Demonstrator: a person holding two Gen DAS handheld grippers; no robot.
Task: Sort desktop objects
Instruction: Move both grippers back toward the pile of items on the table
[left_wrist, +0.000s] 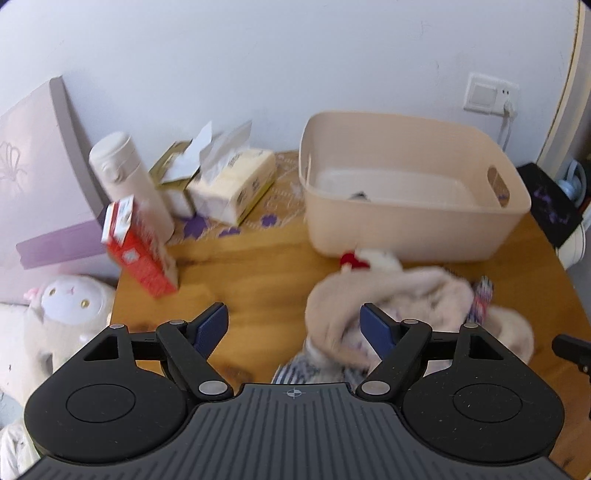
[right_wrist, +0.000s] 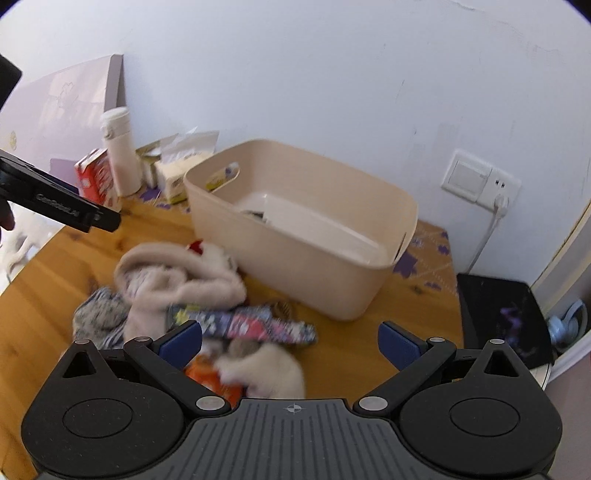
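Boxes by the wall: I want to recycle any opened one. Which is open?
The gold-trimmed box, between bottle and tissue pack: its flaps stand up. The red carton looks shut.

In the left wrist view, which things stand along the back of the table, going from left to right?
Red carton → white bottle → tissue pack → beige bin. The opened small box between the bottle and the tissue pack overlaps both, so I leave it out.

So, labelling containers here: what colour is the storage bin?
The storage bin is plain pale beige, clearest in the right wrist view.
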